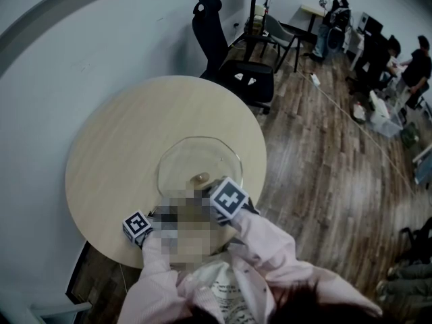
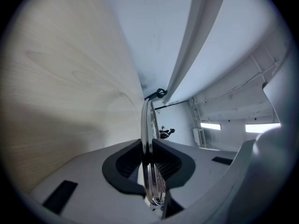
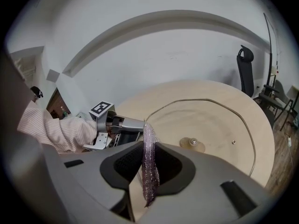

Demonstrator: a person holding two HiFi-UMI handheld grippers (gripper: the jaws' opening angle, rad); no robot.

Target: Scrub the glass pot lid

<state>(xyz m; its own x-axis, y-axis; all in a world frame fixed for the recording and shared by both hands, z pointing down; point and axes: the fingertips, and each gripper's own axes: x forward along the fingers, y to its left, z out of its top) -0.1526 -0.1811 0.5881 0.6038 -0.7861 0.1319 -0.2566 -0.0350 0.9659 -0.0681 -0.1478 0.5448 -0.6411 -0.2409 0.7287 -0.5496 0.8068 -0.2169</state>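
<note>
Glass pot lid (image 1: 199, 162) lying on the round table (image 1: 115, 147), toward its near edge. Left gripper (image 2: 150, 158): jaws narrow, clamped on the lid's metal rim (image 2: 145, 125) at the near side. Right gripper (image 3: 150, 166): jaws closed on a thin purple glittery scrubber (image 3: 149, 141), poised over the glass just beside the left gripper; contact cannot be told. To scrub well, hold the rim firmly, press the scrubber's free edge flat, work overlapping circles around the knob (image 3: 192, 143), and avoid tipping the lid.
</note>
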